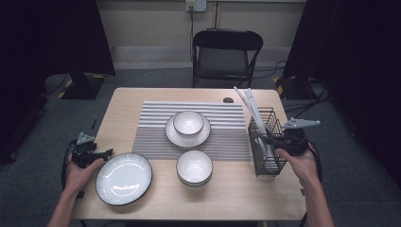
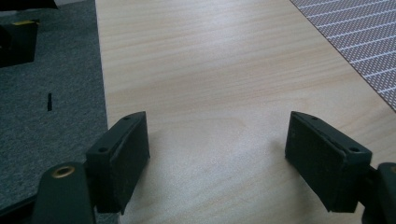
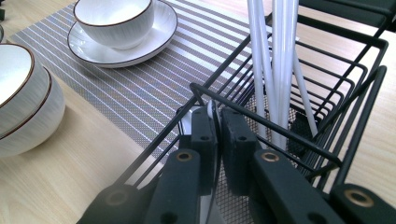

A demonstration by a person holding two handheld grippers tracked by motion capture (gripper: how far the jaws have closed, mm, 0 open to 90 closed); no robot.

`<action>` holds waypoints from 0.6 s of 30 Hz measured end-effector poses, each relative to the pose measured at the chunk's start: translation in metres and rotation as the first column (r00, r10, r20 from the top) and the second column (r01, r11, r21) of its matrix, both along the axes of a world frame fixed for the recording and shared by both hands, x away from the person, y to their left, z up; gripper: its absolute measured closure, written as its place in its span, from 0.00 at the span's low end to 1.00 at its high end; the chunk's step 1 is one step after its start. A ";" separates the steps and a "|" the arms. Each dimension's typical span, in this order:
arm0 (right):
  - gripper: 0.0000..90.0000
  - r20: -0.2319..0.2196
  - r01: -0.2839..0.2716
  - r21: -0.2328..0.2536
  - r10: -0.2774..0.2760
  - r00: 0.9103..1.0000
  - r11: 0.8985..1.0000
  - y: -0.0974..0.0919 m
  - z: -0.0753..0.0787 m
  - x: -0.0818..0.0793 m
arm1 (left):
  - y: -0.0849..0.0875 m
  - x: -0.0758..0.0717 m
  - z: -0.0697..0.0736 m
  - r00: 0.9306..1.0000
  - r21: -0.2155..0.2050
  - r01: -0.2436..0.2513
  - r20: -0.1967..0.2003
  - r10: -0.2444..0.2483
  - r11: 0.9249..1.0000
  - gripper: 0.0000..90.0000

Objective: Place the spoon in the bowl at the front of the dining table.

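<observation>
The white spoon (image 3: 211, 116) stands in the black wire basket (image 1: 275, 124) at the table's (image 1: 142, 97) right edge, beside the white chopsticks (image 3: 275, 56). Going left to right: your left gripper (image 2: 217, 154) rests by the large plate (image 1: 124, 178), jaws wide with nothing between them; your right gripper (image 3: 218, 135) has its jaws pinched on the spoon's thin edge inside the basket.

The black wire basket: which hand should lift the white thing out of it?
The right. Its hand-held gripper is already inside the black wire basket, jaws shut on a thin white utensil. The left hand-held gripper is open over bare table, far away.
</observation>
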State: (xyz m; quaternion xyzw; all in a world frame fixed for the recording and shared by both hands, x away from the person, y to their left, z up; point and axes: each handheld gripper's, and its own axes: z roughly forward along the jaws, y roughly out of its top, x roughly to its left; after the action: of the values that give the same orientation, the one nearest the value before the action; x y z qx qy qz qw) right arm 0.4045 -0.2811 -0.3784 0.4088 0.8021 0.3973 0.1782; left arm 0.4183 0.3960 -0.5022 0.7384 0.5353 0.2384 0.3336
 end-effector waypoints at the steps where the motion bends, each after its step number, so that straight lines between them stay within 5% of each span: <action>1: 0.94 0.004 -0.004 0.001 0.004 1.000 1.000 0.000 0.000 0.000 | 0.000 0.000 0.000 1.000 0.000 0.000 0.000 0.000 1.000 0.24; 18: 0.96 0.066 0.031 0.056 -0.035 0.997 0.998 -0.010 0.006 -0.008 | 0.000 0.000 0.000 1.000 0.001 0.000 -0.001 0.000 1.000 0.23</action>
State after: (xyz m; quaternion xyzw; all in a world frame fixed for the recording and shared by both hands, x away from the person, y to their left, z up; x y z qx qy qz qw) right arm 0.3970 -0.2915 -0.3725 0.4132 0.7776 0.4295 0.2002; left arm 0.4184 0.3960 -0.5021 0.7389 0.5353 0.2382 0.3328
